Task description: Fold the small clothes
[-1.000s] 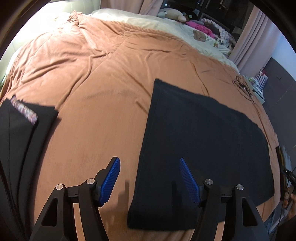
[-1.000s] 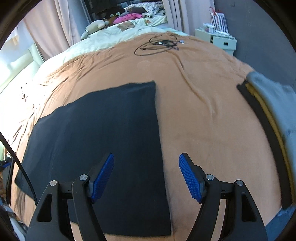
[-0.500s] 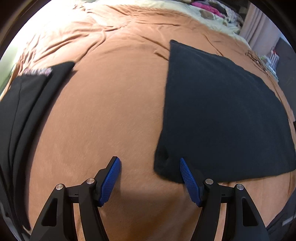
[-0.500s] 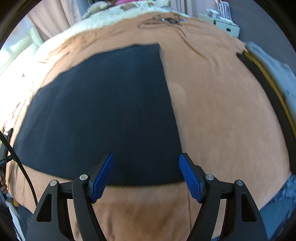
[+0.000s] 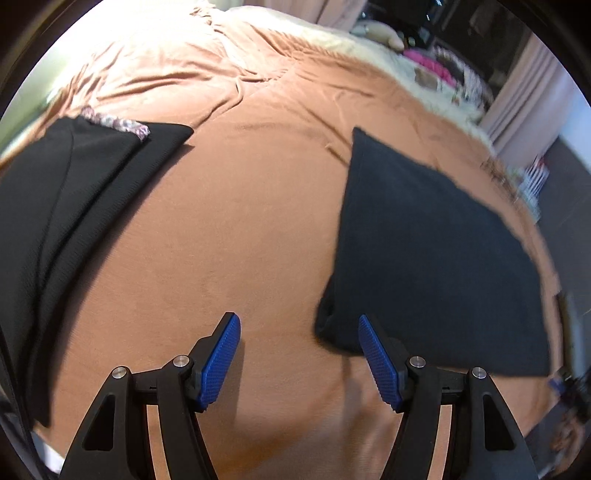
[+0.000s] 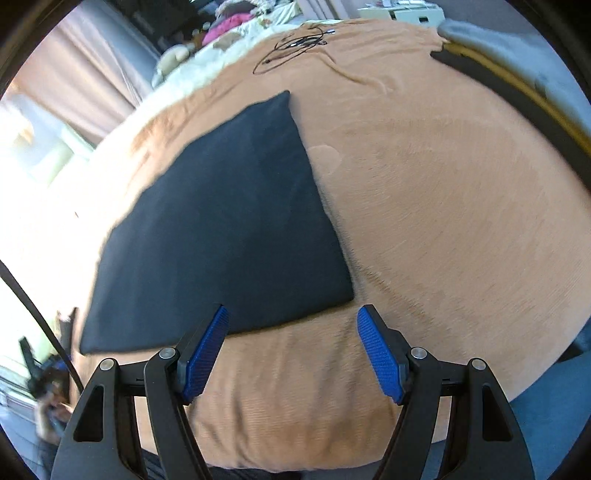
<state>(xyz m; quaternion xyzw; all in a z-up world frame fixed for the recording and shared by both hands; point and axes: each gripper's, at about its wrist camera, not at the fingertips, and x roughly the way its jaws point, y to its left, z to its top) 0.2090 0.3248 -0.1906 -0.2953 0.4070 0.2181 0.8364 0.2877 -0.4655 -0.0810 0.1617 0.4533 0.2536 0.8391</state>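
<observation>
1. Since a second ago, we have brought both grippers down and back toward the near edge of the bed; the black cloth point(image 5: 436, 258), which then ran under both sets of fingers, now lies mostly ahead of them.
2. We see the left gripper point(image 5: 299, 354) with its jaws wide and nothing held; its right blue pad point(image 5: 378, 363) is at the cloth's near left corner, and whether it touches we cannot tell.
3. We see the right gripper point(image 6: 291, 350) with its jaws wide too, empty, above the bare blanket just short of the cloth's near edge, close to its near right corner.
4. We find the black cloth point(image 6: 221, 236) spread flat and roughly rectangular on the orange-brown blanket point(image 5: 236, 229) that covers the bed.
5. We note the blanket lies smooth near us and creased farther off, with a cream bed cover point(image 5: 332, 40) beyond it.
6. To the left in the left wrist view, we see folded dark garments point(image 5: 62, 206) stacked on the blanket, with a patterned strip of fabric point(image 5: 118, 123) showing at their far end, well apart from the cloth.
7. In the right wrist view, we see a tangled black cable point(image 6: 295, 46) far up the blanket, and a grey fabric pile point(image 6: 517, 48) at the right edge.
8. Around the bed, we see pinkish curtains point(image 6: 85, 77), a soft toy point(image 6: 177, 55), pink clothing point(image 6: 229, 27) and a white cabinet point(image 6: 402, 13).
</observation>
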